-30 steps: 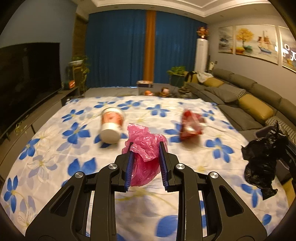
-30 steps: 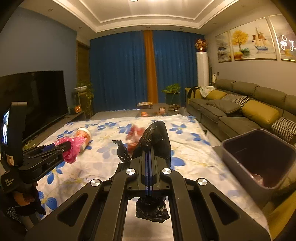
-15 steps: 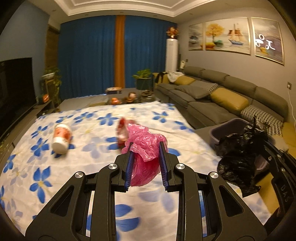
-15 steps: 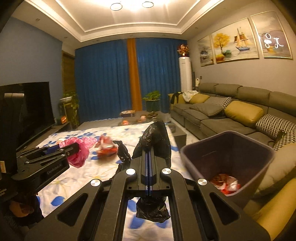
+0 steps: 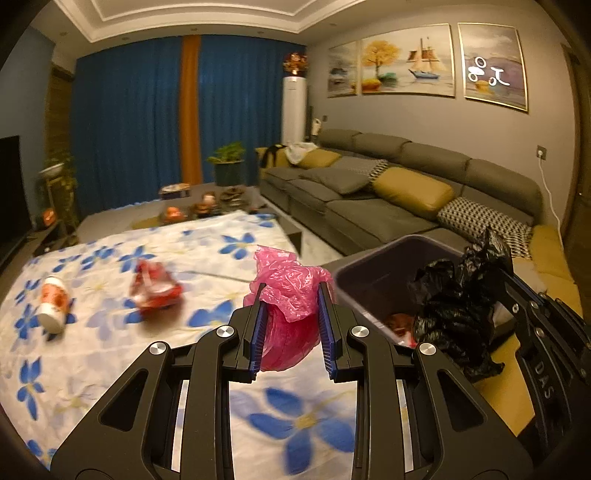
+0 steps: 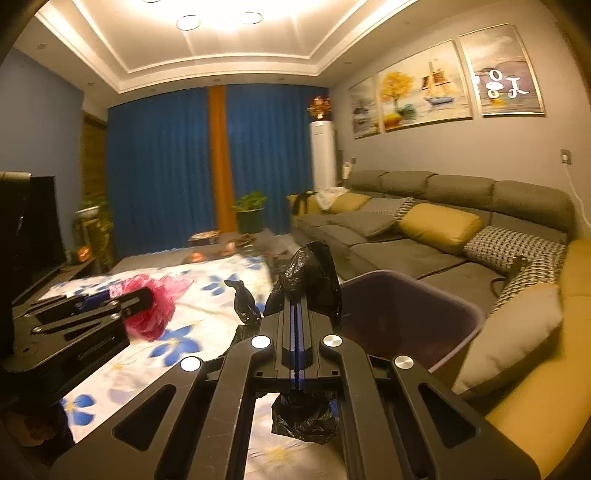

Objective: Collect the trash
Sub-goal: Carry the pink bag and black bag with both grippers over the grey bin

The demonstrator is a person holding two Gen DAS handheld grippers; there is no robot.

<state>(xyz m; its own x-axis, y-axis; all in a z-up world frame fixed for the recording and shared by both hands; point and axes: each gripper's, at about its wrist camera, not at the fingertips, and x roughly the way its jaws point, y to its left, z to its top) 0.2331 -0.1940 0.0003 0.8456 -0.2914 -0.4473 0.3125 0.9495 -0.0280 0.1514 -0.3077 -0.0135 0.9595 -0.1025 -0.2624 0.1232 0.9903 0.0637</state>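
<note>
White paper cup with red print lies on its side on the blue-flowered white cloth at 9 o'clock, crumpled red wrapper just right of it. Left gripper pinches a crumpled pink plastic bag above the cloth. Right gripper, jaws pressed together on a crumpled black plastic bag, sits beside the dark purple plastic bin at 3 o'clock.

Warm, dim indoor light is cast by recessed ceiling lamps, blown out at the top of the right wrist view. Straight lines are bowed and corners blackened by the fisheye. The floral cloth is smeared by motion blur.
</note>
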